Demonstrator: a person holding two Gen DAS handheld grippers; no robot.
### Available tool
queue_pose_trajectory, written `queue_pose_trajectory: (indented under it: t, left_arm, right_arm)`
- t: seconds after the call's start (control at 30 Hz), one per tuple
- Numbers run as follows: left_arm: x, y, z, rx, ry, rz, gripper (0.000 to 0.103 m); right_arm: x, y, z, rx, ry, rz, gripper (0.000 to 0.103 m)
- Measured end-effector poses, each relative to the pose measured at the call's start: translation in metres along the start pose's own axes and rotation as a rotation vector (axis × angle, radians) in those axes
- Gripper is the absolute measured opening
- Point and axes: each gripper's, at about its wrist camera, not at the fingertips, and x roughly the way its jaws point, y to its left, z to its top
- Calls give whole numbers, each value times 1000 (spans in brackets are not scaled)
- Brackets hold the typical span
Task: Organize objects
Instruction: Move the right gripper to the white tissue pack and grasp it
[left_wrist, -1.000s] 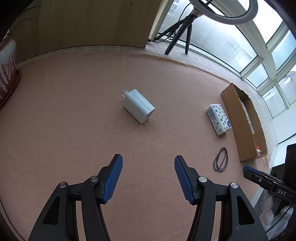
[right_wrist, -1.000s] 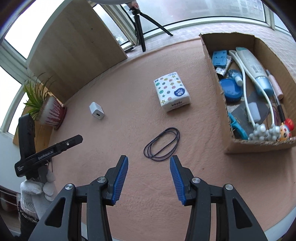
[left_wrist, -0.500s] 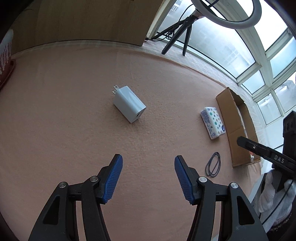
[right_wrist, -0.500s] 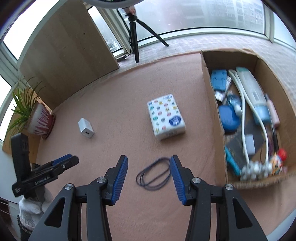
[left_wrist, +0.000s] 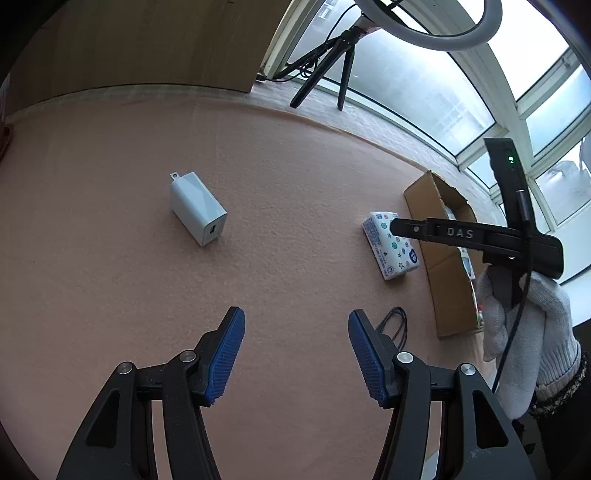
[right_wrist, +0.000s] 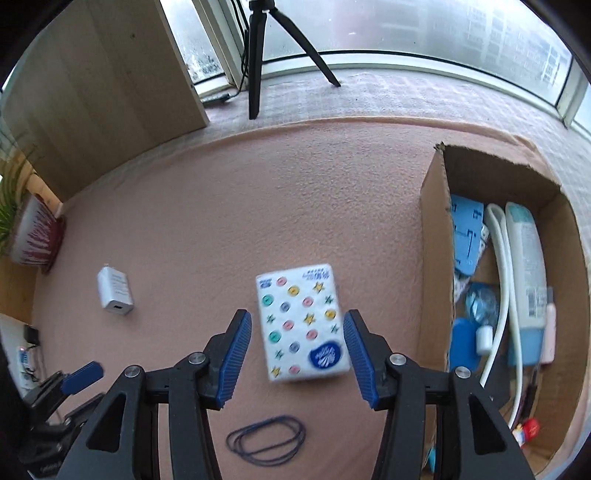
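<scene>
We have the tissue pack (right_wrist: 303, 323) framed between the fingers of our right gripper (right_wrist: 297, 360), which hangs above it; the fingers stand apart, with gaps on both sides, and nothing is clamped. It lies flat on the pink table (right_wrist: 207, 221), just left of the cardboard box (right_wrist: 436, 266). Nearer to us than the fingertips lies the coil of dark bands (right_wrist: 266, 439), also loose on the table. Well off to the left of the fingers sits the white charger (right_wrist: 113, 291).

Our left gripper (left_wrist: 295, 354) hovers over bare table, fingers apart and empty. The charger (left_wrist: 197, 212) lies ahead and to the left of them, and the bands (left_wrist: 397, 325) peek out just behind the right finger.

We judge the job partly done: the box already holds several things, while 3 items, the pack, the bands and the charger, are left outside. The pack looks like the next pick.

The right wrist view shows us the inside of the box: a white hose, a pale bottle, blue pieces. The left wrist view shows only the box's outer wall (left_wrist: 448, 291), but it gives us the gloved right hand (left_wrist: 524, 332) holding its gripper over the tissue pack (left_wrist: 391, 245), and the charger's prongs and port.
</scene>
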Motion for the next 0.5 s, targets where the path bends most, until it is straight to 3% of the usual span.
queue_pose_trajectory:
  t: [0.13, 0.23, 0.4, 0.5]
  left_arm:
    - [-2, -1, -2, -10, -6, 4, 62]
    - [-5, 2, -4, -21, -12, 7, 62]
    - [-6, 7, -7, -36, -11, 14, 62]
    - [-6, 9, -10, -36, -6, 20, 62]
  right_arm:
    - [18, 9, 8, -57, 47, -72, 48]
    - [24, 10, 9, -68, 64, -74, 58]
    - [34, 7, 8, -26, 140, 32, 57]
    - [36, 8, 1, 9, 167, 127, 51]
